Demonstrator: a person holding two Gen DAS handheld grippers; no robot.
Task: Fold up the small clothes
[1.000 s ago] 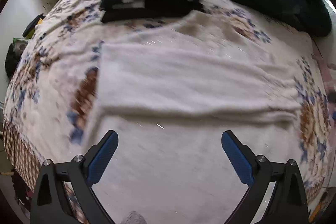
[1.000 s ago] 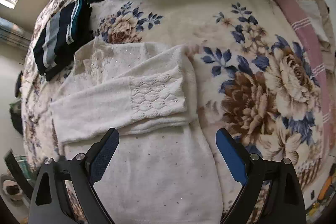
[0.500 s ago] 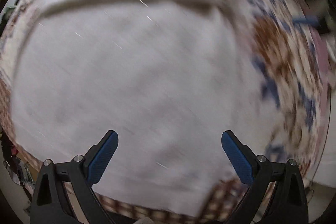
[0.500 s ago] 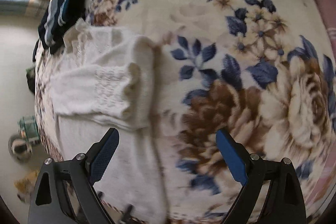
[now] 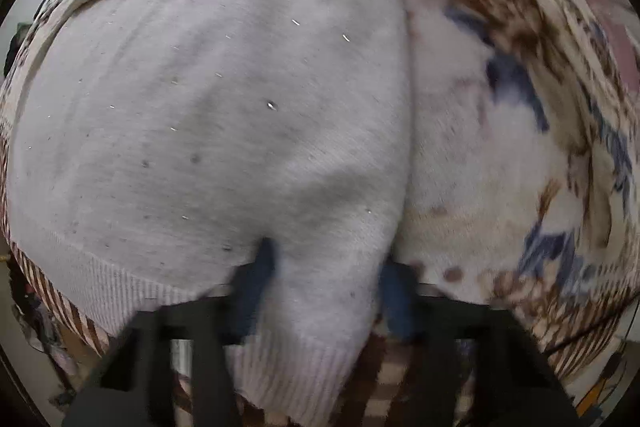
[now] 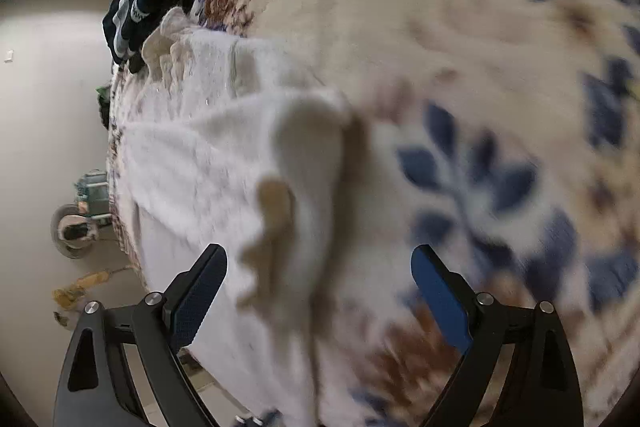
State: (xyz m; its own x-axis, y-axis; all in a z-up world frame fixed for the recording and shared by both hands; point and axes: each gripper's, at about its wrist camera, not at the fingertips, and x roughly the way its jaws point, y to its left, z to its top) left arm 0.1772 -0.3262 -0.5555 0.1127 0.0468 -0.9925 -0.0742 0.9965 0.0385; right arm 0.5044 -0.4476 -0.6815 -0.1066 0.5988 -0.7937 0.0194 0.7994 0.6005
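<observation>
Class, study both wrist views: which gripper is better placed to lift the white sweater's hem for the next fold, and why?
Left. The left gripper is closing with the white sweater hem bunched between its fingers. The right gripper stands open above the folded sleeve, gripping nothing.

Floral blanket (image 6: 460,27) covers bed; pale wall (image 6: 48,87) beyond.

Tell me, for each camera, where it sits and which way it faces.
Left wrist: on the left gripper, looking straight down at the white sweater hem; its fingers are closing on a fold of it.
Right wrist: on the right gripper, angled down at the folded sleeve; jaws open.
Both show the sweater and floral blanket.
</observation>
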